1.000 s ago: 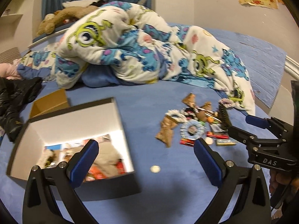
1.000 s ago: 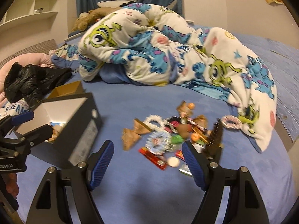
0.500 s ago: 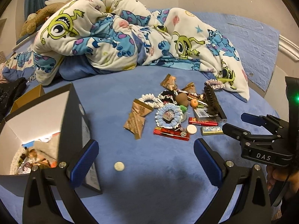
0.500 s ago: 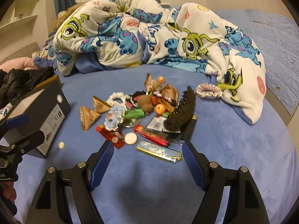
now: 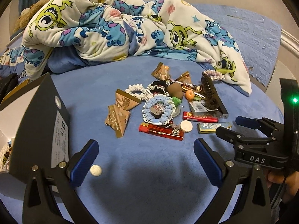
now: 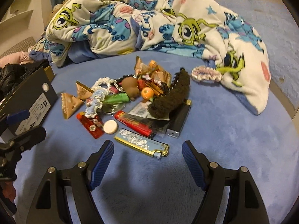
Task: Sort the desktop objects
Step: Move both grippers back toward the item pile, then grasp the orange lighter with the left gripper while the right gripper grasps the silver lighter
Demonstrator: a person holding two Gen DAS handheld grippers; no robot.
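Open bedsheet (image 6: 233, 140) rt of pile (image 6: 130, 100)

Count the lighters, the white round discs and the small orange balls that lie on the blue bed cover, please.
Lighters: 4
White discs: 2
Orange balls: 2
Total: 8

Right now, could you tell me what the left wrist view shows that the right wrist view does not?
Only the left wrist view shows the small white round candy lying apart near the shoe box, plus the open right gripper. Only the right wrist view shows the wall shelves and the left gripper. Both share the pile, including the blue-and-gold lighter and the orange ball.
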